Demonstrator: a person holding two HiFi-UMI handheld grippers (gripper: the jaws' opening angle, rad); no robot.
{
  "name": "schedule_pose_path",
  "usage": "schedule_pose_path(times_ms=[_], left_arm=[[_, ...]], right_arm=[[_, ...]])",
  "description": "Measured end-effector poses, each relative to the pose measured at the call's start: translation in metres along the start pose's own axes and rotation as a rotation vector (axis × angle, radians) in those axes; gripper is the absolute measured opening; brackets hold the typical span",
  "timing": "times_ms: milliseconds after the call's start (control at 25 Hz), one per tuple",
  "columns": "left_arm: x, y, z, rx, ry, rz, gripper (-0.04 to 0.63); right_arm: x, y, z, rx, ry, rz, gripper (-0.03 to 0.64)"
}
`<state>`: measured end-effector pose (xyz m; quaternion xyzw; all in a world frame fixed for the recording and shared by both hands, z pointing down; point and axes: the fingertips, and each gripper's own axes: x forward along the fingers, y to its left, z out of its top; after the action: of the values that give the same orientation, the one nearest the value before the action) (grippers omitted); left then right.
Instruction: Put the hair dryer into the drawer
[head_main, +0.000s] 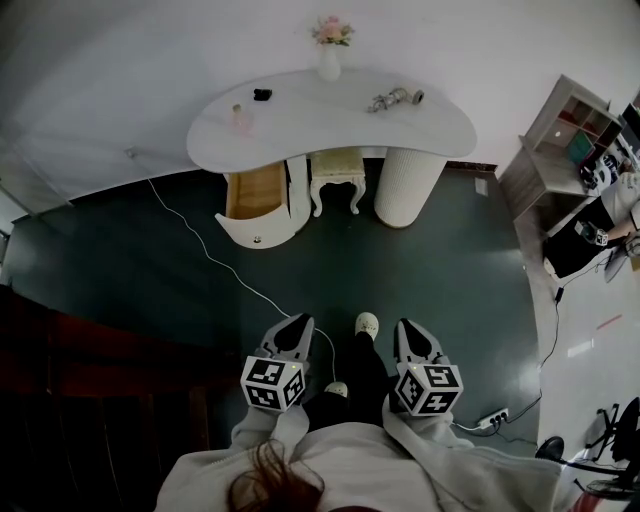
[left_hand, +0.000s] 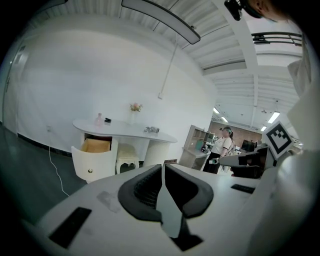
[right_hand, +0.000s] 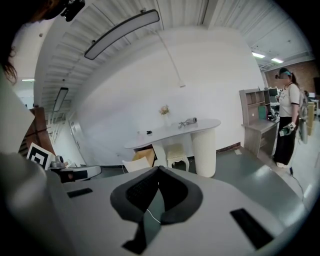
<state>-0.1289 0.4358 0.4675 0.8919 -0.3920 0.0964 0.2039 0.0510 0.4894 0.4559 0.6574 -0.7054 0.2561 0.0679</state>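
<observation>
Head view — open drawer (head_main: 250, 231), power strip (head_main: 494, 417), right gripper view — standing person (right_hand: 287, 117)

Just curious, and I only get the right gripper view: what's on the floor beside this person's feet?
Observer: The head view shows what looks like a white power strip on the floor at the person's right.
Operator: Are the other tongs holding anything?
Observer: No. The left gripper view shows the left tongs shut, with nothing between them.
Operator: Is that open drawer already full?
Observer: Seen from above in the head view, the drawer shows only bare wood inside.
</observation>
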Motion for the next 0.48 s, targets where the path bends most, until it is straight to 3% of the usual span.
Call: schedule_pose_path(times_ms=[480], left_arm=[[0.086,0.014,0.052,0.006,-0.044,0.016,0.029]], right_arm=[[0.068,-0.046,0.070,-0.024,-0.029,0.017,0.049]])
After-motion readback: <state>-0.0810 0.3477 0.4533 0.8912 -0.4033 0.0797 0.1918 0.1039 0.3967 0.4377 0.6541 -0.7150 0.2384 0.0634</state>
